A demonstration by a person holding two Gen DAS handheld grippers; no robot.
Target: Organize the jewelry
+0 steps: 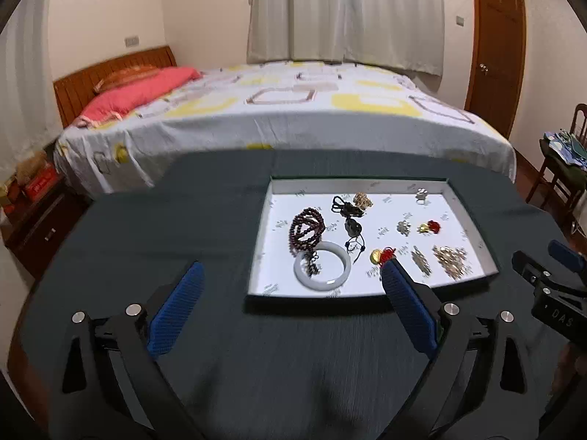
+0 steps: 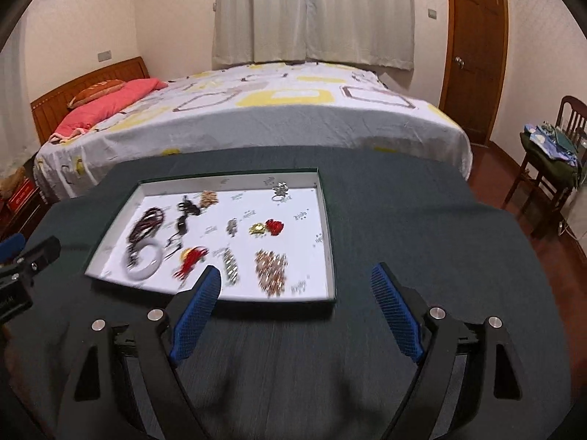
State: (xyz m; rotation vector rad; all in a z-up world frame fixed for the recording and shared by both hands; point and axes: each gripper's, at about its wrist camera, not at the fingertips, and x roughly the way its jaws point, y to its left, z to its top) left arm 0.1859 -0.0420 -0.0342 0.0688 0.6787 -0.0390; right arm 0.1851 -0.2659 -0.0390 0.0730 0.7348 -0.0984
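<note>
Left gripper (image 1: 290,286): spread wide, nothing between the blue pads, hanging low in the frame above the dark tablecloth (image 1: 146,227), its right pad overlapping the near edge of the tray.
Right gripper (image 2: 297,286): also released and carrying nothing, jaws wide, lower centre of its own frame, its left pad tip just over the tray's near rim.
Tray (image 1: 473,220): shallow, white-lined, sitting centre-right in the left view; all the jewelry I can see lies inside it.
Left half of tray: dark red bead strand (image 1: 306,229) heaped up, its tail draped across the pale bangle (image 1: 322,269); a black cord pendant (image 1: 350,220) just right of them.
Right half of tray: gold charm with red knot (image 1: 381,255) at the near edge, a gold-and-red piece (image 1: 430,226), a small silver cluster (image 1: 403,227), a silver ring (image 1: 422,195) at the far rim, a gold chain heap (image 1: 451,256), a silvery chain (image 1: 421,259) beside it.
Stage: hard to call; pieces spaced apart fit a finished layout, the beads tangled over the bangle fit sorting under way.
Doing a pick well: come straight down, close on one piece only, pinch a bulky part rather than a thin chain.
Watch out: beads and bangle touch, so lifting one could drag the other.
Blur: the right view is smeared, small pieces unclear there.
</note>
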